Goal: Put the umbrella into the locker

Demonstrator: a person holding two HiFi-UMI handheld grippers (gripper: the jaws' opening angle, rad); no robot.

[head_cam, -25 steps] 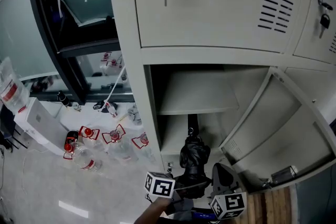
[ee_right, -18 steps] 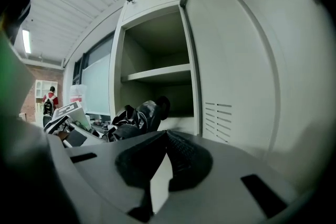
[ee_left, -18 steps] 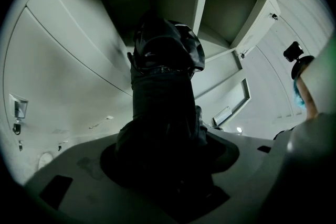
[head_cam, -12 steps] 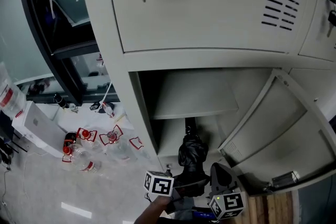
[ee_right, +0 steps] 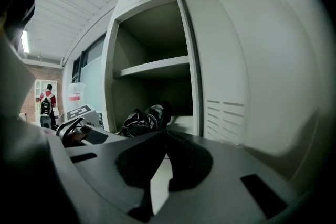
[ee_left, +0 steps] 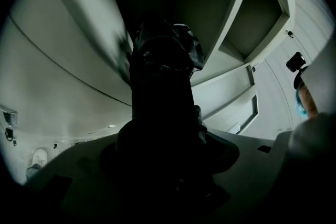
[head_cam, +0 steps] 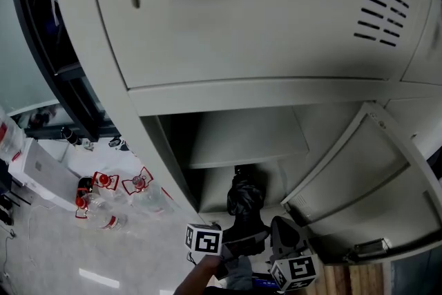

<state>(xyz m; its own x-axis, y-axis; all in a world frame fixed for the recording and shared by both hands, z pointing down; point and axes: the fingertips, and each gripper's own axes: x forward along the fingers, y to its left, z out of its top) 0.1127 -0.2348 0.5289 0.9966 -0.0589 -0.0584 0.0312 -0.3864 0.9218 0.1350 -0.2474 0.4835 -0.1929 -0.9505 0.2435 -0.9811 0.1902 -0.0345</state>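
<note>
Umbrella (head_cam: pixel 243 200) first: my left hand-held gripper (head_cam: pixel 238 244) was clamped on its near end. The black folded bundle ran straight away from me, its far tip inside the mouth of the open locker (head_cam: pixel 155 103), below the shelf (head_cam: pixel 242 148). Its long axis lined up with the compartment's depth, so I judged a straight push forward would seat it. My right hand-held gripper (head_cam: pixel 284 240), just right of it, had its jaws closed on nothing.

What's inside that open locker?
A shelf, and below it the black umbrella, held by the left gripper, pokes in. The space behind it is hidden in shadow.
</note>
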